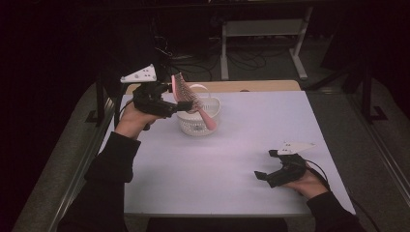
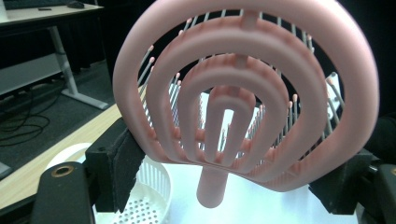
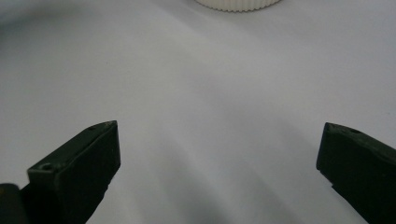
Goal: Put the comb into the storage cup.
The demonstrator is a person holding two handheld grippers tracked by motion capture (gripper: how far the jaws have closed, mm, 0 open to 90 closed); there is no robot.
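left tool (image 1: 180, 104) is up off the tabletop (image 1: 217, 159) at the far left, and it's got the pink hairbrush (image 1: 191, 99) clamped by the head. in the left gripper view the two black pads sit hard against either edge of that vented, looped brush head (image 2: 243, 93), bristles pointing away, handle hanging down toward the white surface. so that tool is closed on the brush, no question.

just under and beyond it sits the white slotted basket (image 1: 212, 121), far left of centre on the tabletop, its loop handle standing up. the brush's handle slants down across the basket's opening in the high view, and whether its tip is inside the rim or just hanging over it i can't quite tell from here.

over on the near right, the right tool (image 1: 266, 174) lies low by the tabletop, jaws spread wide with nothing between them; the right gripper view has bare white surface between the jaws and the ribbed edge of the basket (image 3: 238, 4) at the far end.

reads to me as the carrying step: brush in the air at the basket, either going in or coming out. the next move calls for a steady left hand, keeping the handle clear of the basket's loop handle and rim so the light basket doesn't tip or get dragged.
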